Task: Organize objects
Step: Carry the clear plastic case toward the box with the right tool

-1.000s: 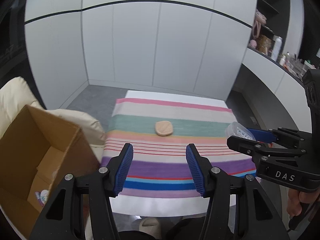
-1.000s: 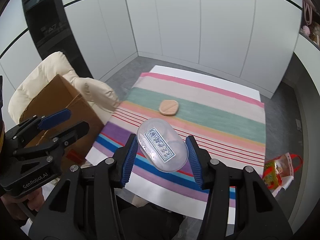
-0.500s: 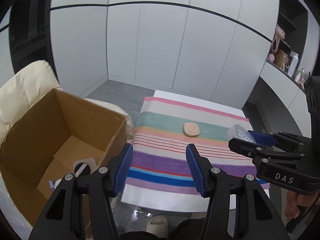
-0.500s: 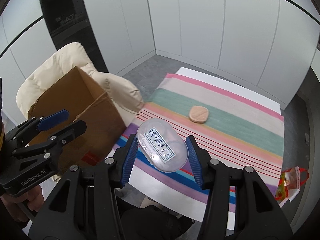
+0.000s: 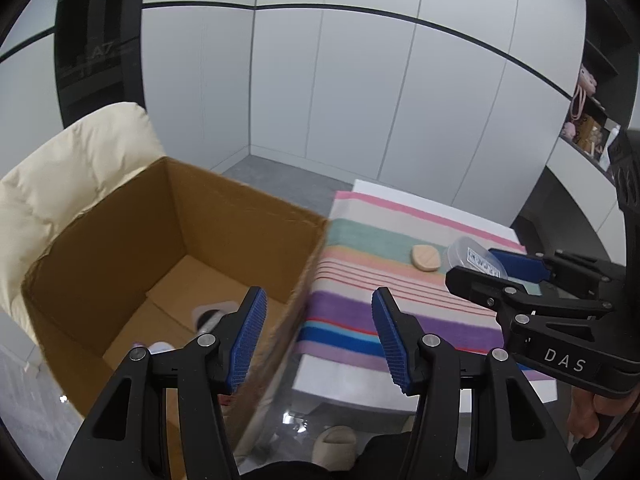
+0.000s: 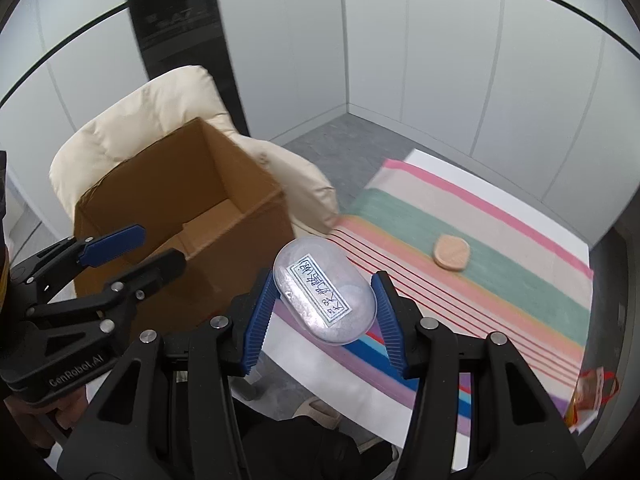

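Note:
My right gripper (image 6: 325, 316) is shut on a clear oval plastic container (image 6: 324, 290) with a printed label, held in the air near the table's left front corner; the container also shows in the left wrist view (image 5: 472, 258). An open cardboard box (image 6: 176, 216) stands on a cream armchair to the left. My left gripper (image 5: 318, 338) is open and empty, above the box's near right wall (image 5: 296, 280). A small tan oval object (image 5: 426, 258) lies on the striped cloth (image 5: 400, 300), also visible in the right wrist view (image 6: 452, 251).
The box holds a few small items on its floor (image 5: 212, 316). The cream armchair (image 5: 76, 160) stands under the box. A red and yellow bag (image 6: 592, 394) lies on the floor at the right. Shelves with items (image 5: 588, 128) line the right wall. A slipper (image 5: 334, 442) lies under the table.
Both grippers have swung left towards the cardboard box, which now fills more of both views. The right gripper still holds the container. The left gripper stays open.

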`<action>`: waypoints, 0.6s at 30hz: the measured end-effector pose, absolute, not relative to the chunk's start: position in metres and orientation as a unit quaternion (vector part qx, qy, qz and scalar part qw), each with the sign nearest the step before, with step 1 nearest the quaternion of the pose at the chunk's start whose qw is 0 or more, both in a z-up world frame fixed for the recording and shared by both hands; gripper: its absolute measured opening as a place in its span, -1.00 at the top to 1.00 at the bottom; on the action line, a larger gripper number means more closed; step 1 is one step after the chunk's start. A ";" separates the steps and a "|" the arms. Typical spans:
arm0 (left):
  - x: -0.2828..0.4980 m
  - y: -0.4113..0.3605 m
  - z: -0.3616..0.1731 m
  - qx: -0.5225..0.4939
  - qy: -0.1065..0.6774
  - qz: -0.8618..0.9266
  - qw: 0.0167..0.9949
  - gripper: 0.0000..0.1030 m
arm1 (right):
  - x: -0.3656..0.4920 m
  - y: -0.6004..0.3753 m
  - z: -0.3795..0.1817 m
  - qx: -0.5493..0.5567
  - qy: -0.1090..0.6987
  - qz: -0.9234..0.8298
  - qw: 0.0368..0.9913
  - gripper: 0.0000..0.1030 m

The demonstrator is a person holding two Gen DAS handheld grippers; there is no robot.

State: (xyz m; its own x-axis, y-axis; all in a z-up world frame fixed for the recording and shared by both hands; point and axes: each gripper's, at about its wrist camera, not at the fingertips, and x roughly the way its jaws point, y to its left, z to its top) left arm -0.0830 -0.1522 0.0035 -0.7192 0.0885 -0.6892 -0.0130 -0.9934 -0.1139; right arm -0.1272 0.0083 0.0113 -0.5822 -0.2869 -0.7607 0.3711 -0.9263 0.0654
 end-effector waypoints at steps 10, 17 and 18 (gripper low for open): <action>-0.071 -0.196 -0.005 -0.376 -0.051 0.925 -0.025 -0.12 | -0.128 -0.045 0.012 0.410 0.068 -0.881 0.227 0.00; -0.067 -0.231 -0.012 -0.365 -0.055 0.928 -0.052 -0.35 | -0.128 -0.077 0.010 0.409 0.079 -0.875 0.246 0.00; -0.065 -0.234 -0.012 -0.366 -0.055 0.928 -0.056 -0.35 | -0.128 -0.080 0.010 0.409 0.081 -0.874 0.248 0.00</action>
